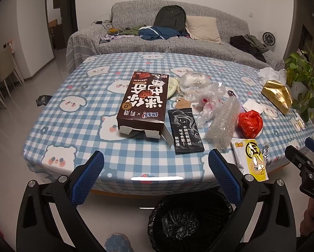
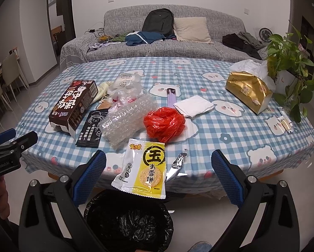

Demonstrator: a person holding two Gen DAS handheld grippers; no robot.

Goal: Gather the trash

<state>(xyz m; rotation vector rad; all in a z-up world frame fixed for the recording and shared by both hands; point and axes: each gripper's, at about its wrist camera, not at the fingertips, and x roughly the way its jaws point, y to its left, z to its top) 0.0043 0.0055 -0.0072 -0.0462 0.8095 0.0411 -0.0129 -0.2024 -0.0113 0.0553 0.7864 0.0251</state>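
Trash lies on the checked table: a brown cookie box, a black wipe packet, bubble wrap, a red plastic bag and a yellow-white snack wrapper hanging over the front edge. A bin with a black liner stands on the floor below the edge. My left gripper is open and empty, above the bin, in front of the box. My right gripper is open and empty, its fingers on either side of the snack wrapper without touching it.
A gold tissue pack, white tissue, a purple lighter, a foil scrap and small bottles lie on the table. A potted plant stands at the right edge. A sofa is behind.
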